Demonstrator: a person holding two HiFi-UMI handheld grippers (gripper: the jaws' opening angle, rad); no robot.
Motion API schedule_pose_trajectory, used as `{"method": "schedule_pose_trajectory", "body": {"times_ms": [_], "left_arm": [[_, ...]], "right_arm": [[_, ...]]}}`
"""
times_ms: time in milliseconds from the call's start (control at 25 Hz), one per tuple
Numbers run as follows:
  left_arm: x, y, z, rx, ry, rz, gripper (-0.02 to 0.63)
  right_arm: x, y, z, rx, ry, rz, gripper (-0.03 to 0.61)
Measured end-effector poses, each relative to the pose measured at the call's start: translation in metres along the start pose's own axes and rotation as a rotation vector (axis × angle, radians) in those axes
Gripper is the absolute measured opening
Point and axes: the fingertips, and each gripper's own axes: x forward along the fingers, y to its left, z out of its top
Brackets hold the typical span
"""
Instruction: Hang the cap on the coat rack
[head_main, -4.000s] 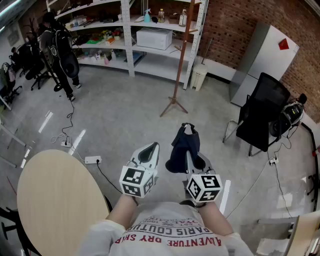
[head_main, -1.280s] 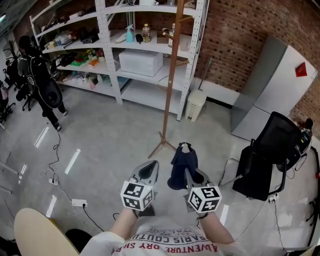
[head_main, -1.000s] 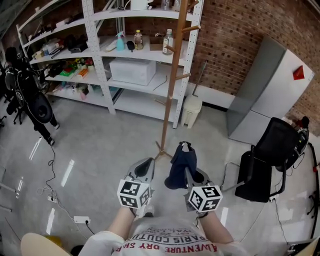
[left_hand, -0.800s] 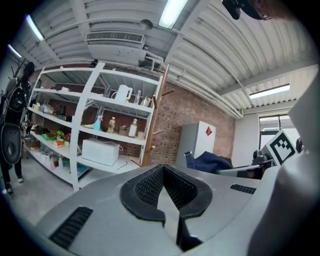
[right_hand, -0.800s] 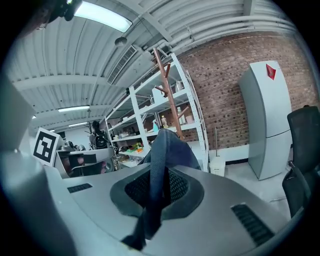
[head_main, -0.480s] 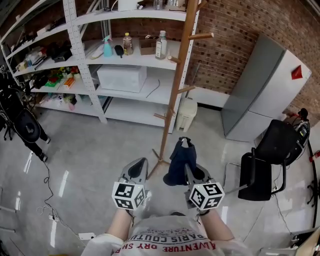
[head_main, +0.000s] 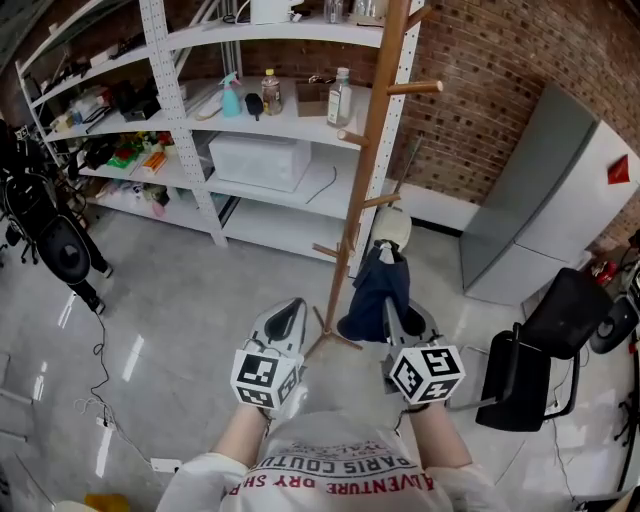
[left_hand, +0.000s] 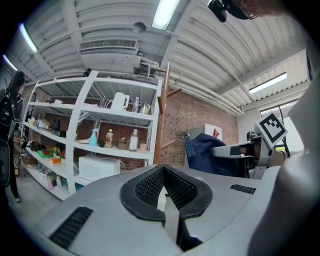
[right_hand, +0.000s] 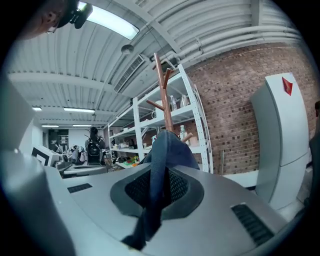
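The dark blue cap (head_main: 379, 289) hangs from my right gripper (head_main: 388, 303), which is shut on its fabric. In the right gripper view the cap (right_hand: 164, 152) stands up between the closed jaws of that gripper (right_hand: 155, 196). The wooden coat rack (head_main: 374, 150) rises just beyond both grippers, and its pegs stick out to the right above the cap. Its pole (right_hand: 162, 95) shows behind the cap. My left gripper (head_main: 284, 318) is level with the right one, to the left of the rack's base. It (left_hand: 168, 194) is shut with nothing in it.
White metal shelving (head_main: 190, 115) holding bottles and a white box stands behind the rack against a brick wall. A grey cabinet (head_main: 545, 215) and a black chair (head_main: 540, 355) are at the right. A white bin (head_main: 395, 228) sits near the rack's foot.
The coat rack has come much closer and now stands right in front of the grippers. The right gripper with the cap has risen a little towards the rack's pole.
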Motion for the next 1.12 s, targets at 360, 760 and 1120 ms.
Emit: {"method": "schedule_pose_trajectory", "body": {"times_ms": [360,760,1120], "left_arm": [[0.04,-0.013,0.012,0.047,0.001,0.018,0.006],[0.062,-0.038,0.015,0.044,0.012,-0.007,0.006],[0.068,-0.031,0.008,0.016,0.033,0.022,0.006]], "right_arm": [[0.024,-0.035,0.117,-0.15,-0.215,0.049,0.021],[0.023,-0.032,0.225,-0.363,-0.395,0.077,0.021],[0.021,-0.035,0.266,-0.346,-0.48,0.086,0.021]]}}
